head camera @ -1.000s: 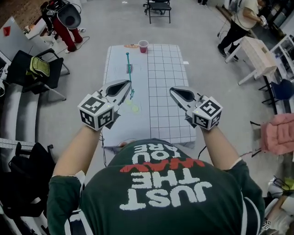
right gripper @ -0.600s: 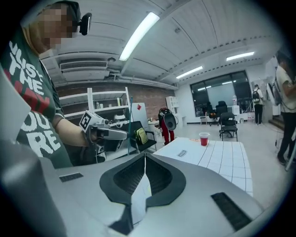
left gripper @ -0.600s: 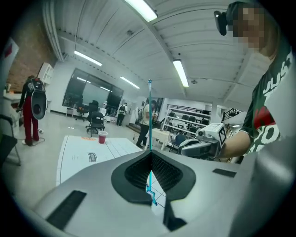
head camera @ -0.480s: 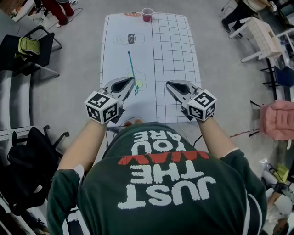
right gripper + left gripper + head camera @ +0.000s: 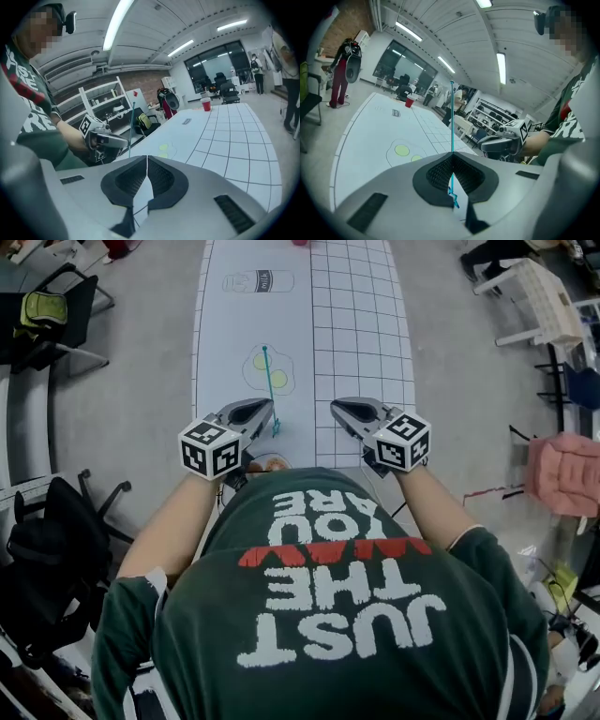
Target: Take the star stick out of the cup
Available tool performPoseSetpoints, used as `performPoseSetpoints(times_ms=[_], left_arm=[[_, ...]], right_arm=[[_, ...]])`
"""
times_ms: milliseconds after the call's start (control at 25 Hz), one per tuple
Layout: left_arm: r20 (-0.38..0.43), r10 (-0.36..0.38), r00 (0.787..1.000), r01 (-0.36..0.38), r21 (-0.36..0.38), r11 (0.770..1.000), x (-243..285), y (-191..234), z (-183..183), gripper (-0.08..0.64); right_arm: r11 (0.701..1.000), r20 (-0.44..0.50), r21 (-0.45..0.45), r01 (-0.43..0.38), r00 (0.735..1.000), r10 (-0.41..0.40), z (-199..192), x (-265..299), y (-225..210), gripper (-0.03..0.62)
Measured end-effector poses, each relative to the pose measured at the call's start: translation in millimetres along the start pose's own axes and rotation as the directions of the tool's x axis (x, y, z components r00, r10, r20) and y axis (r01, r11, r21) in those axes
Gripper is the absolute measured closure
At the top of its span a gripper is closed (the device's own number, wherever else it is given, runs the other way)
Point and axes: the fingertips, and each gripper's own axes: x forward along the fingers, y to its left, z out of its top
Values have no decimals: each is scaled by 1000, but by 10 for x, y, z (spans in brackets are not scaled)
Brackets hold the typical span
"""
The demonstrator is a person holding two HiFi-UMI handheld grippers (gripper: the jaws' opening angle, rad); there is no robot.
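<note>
Left gripper view: our left gripper (image 5: 452, 159) clenches the star stick (image 5: 452, 117) near its star end, well apart from the cup (image 5: 409, 101), right gripper (image 5: 146, 161) closed empty; we fear the long shaft pivoting loose.

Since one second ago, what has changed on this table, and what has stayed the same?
The left claw carried the star stick back along the table toward the person, away from the red cup; the right claw came back too. Unchanged: left claw shut on the stick, right claw shut, empty.
</note>
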Motion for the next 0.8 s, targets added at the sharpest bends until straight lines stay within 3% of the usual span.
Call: performPoseSetpoints(times_ms=[320, 800], left_arm=[[-57, -33, 998, 27, -107, 994, 87, 0, -279, 552], [-85, -48, 995, 39, -107, 993, 76, -43, -356, 552]], right_arm=[[998, -30, 59, -23, 999, 25, -215, 40, 8, 558], [994, -13, 106, 31, 999, -30, -261, -21, -141, 560]])
